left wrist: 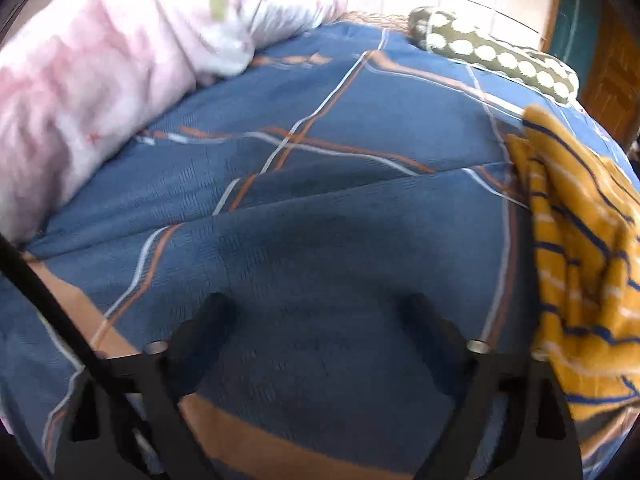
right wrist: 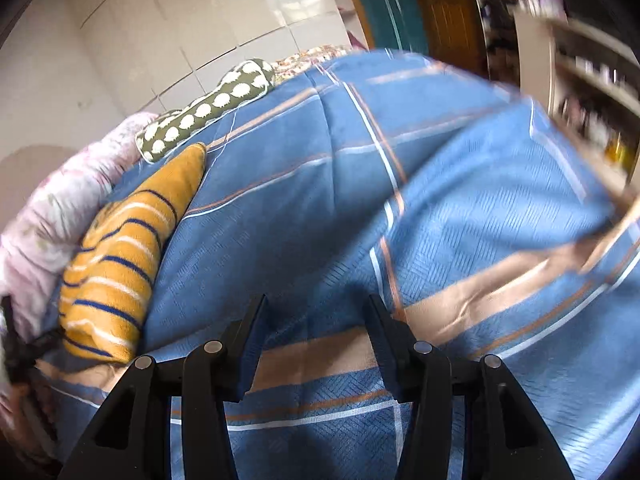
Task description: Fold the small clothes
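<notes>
A small mustard-yellow garment with blue and white stripes (left wrist: pixel 580 264) lies bunched on the blue bedcover (left wrist: pixel 320 184) at the right of the left wrist view. My left gripper (left wrist: pixel 316 304) hovers over bare cover to its left, jaws wide apart with nothing between them. In the right wrist view the same garment (right wrist: pixel 116 276) lies folded into a long shape at the left. My right gripper (right wrist: pixel 316 308) is open over the bedcover (right wrist: pixel 320 184) to its right, holding nothing. A bit of the left gripper shows at that view's left edge (right wrist: pixel 16 344).
A pink-and-white quilt (left wrist: pixel 100 80) is piled at the back left of the bed. An olive pillow with white dots (left wrist: pixel 492 56) lies along the far edge by a tiled wall. A wooden door (right wrist: pixel 448 4) and shelves (right wrist: pixel 592 92) stand at the right.
</notes>
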Demonstrator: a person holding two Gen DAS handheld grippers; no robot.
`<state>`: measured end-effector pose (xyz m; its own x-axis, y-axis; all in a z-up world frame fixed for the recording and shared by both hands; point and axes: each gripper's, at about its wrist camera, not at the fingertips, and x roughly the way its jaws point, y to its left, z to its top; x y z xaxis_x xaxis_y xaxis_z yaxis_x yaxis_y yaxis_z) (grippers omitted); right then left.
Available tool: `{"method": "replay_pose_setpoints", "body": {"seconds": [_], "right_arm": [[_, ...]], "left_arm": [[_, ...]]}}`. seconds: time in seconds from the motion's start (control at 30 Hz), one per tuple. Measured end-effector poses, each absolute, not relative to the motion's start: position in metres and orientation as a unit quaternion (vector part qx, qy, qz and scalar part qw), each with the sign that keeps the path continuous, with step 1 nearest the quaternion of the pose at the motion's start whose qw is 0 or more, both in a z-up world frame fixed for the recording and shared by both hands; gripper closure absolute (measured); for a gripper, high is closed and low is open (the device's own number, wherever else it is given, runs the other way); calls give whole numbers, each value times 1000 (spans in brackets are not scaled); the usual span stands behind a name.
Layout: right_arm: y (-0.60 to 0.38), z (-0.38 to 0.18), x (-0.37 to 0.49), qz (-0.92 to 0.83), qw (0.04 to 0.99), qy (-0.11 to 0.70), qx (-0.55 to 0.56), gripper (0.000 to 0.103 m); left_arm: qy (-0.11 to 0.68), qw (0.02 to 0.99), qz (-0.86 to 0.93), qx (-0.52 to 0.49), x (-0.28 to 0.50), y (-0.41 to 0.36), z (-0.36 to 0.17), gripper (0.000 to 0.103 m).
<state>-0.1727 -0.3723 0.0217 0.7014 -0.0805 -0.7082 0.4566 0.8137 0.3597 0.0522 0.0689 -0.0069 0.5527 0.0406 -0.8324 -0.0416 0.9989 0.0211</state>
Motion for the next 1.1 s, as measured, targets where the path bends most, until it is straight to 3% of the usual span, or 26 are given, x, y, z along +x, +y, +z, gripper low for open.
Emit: {"method": "replay_pose_setpoints", "body": {"seconds": [0.03, 0.4, 1.1], "right_arm": [[-377, 20, -173, -147, 881, 352, 279, 48], [-391, 14, -180, -119, 876, 320, 341, 48], [-381, 13, -170, -135, 880, 337, 305, 47]], "left_arm": [[474, 880, 27, -4, 53, 71, -9, 0], [475, 880, 29, -1, 50, 71, -11, 0], [475, 880, 29, 0, 53, 71, -11, 0]]}}
